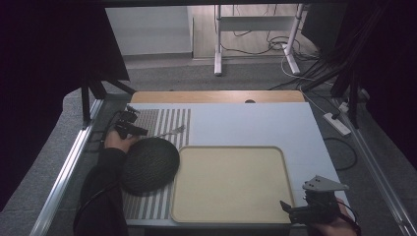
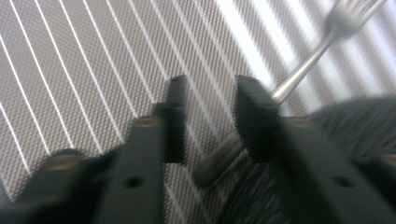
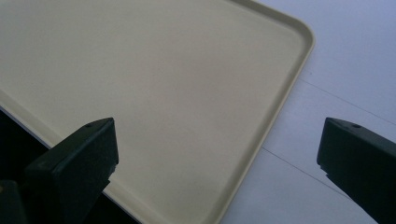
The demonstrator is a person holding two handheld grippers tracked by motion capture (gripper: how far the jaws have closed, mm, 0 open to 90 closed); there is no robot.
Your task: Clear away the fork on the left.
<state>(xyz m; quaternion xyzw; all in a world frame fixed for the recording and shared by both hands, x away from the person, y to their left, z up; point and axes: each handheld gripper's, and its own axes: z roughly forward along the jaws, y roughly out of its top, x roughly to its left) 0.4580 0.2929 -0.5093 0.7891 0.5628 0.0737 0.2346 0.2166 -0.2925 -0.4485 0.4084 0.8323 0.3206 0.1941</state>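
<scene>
Fork (image 2: 322,44) lay on my striped mat (image 2: 93,60), its handle end between the left gripper (image 2: 208,100) fingers, which stood narrowly apart, not pressing it. Beside it sat a dark woven mat (image 1: 150,164). My right gripper (image 3: 217,154) hung wide open over the beige tray (image 3: 289,88).

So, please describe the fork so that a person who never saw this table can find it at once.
Start at the big beige tray, then go left to the striped placemat under the dark round woven mat. The fork lies on the stripes just beyond that mat, by the left gripper; it is the one slim, shiny metal thing there.
</scene>
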